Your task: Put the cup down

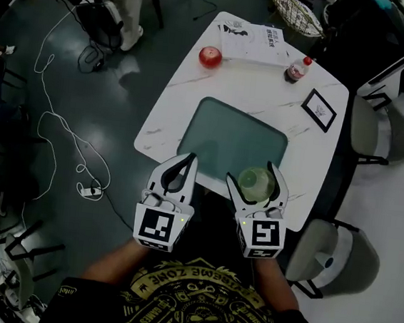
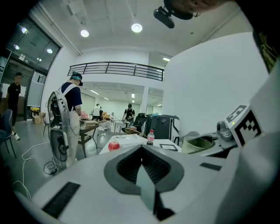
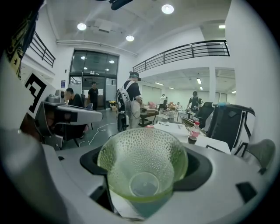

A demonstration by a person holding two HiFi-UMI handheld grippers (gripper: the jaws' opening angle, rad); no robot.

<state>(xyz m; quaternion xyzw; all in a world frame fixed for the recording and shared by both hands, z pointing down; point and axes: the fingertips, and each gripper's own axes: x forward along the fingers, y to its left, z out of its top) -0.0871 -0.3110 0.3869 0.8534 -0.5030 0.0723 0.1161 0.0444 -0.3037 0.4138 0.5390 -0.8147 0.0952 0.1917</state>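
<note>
Your right gripper [image 1: 252,172] grasps the green dimpled glass cup [image 3: 142,168] upright, for a level landing | left gripper [image 1: 187,161] clenched empty, clear at left | white marbled table [image 1: 267,92] just ahead.

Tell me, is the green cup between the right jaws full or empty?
Empty: looking into the cup, its bare bottom is visible, with no liquid inside.

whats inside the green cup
Nothing shows inside the green cup: only its dimpled wall and clear round bottom. The right hand-held gripper clamps it, covering the cup's outer sides and underside.
</note>
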